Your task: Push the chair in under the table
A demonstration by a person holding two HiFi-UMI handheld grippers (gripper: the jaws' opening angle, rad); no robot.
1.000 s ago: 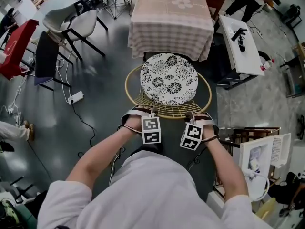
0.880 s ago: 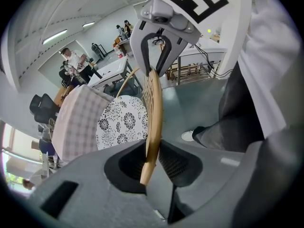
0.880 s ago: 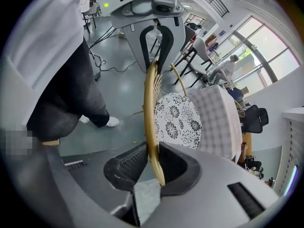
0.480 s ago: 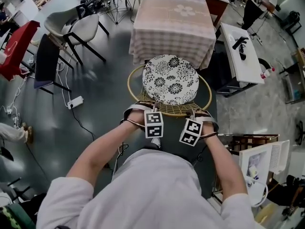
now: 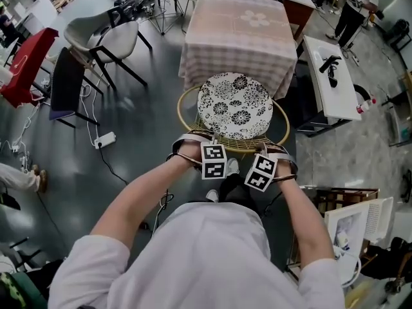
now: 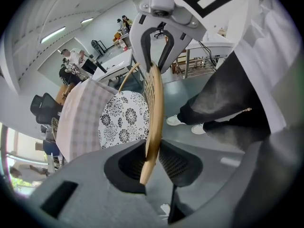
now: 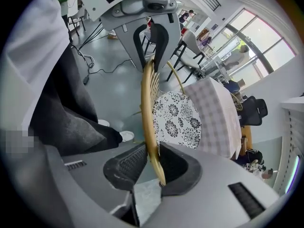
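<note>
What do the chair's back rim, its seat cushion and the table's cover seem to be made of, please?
The chair rim is probably rattan or bent wood: tan and smooth, with woven strands beside it. The seat cushion looks like matte fabric with a black-and-white floral print. The table cover is cloth, pale and checked, draping over the table's edges.

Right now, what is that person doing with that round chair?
A person holds a gripper in each hand. The left gripper and the right gripper are both clamped on the curved wooden back rail of the chair. The chair, with its flowery cushion, faces the table with the checked cloth. Its far edge meets the hanging cloth, but most of the seat is not yet under.
</note>
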